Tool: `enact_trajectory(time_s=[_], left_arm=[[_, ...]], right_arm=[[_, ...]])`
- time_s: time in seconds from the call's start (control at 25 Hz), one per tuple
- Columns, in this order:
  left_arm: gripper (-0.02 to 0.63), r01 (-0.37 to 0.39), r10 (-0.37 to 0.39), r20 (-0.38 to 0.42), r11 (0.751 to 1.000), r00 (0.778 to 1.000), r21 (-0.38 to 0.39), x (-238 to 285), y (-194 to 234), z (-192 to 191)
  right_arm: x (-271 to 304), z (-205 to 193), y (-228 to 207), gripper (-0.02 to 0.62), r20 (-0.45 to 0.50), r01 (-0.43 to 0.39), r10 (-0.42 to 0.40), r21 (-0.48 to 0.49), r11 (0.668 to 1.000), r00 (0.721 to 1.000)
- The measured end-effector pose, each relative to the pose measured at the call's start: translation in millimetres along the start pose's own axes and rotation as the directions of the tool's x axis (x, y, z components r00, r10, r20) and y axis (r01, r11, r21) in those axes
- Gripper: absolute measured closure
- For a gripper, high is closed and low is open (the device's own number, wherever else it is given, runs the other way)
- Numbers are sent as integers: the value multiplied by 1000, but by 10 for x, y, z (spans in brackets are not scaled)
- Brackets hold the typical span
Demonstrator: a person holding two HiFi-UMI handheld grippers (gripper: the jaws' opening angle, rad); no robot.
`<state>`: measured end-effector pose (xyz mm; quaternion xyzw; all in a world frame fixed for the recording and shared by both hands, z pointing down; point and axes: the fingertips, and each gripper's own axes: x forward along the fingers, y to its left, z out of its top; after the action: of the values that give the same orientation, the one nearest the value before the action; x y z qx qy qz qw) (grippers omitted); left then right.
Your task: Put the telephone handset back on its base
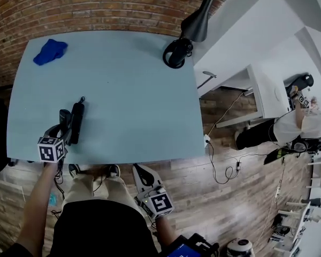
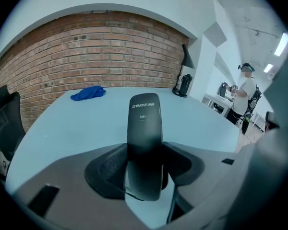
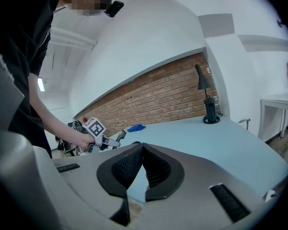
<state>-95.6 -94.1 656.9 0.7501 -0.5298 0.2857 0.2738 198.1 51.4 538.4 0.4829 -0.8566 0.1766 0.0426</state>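
While the left hand-held gripper [image 2: 145, 163] clamps the telephone handset [image 2: 144, 123] low by the worktop [image 1: 134, 90] near-left corner, its slick, rigid shell may pivot

Black short-sleeved top [image 1: 101, 229], khaki trousers [image 1: 91, 189] and dark shoes [image 1: 113, 170] with pale soles, all down around 6 o'clock in the head view. The left hand-held gripper [image 1: 68, 123] at 8 o'clock and the right hand-held gripper [image 1: 140, 171] at 6 look the same — grey shell, black ribbed pads [image 3: 127, 166], and a white cube [image 1: 51, 149] with black square markers.
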Motion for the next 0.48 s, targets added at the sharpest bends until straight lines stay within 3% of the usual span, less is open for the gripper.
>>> enact_trajectory(time_s=[0.32, 0.48], left_arm=[[350, -17, 15, -75, 999, 997, -30, 317, 38, 18], [351, -7, -8, -129, 993, 992, -115, 461, 48, 3]], right_arm=[[-149, -83, -257, 577, 9, 63, -63, 13, 998, 998], [-138, -68, -267, 577, 7, 68, -68, 25, 997, 998]])
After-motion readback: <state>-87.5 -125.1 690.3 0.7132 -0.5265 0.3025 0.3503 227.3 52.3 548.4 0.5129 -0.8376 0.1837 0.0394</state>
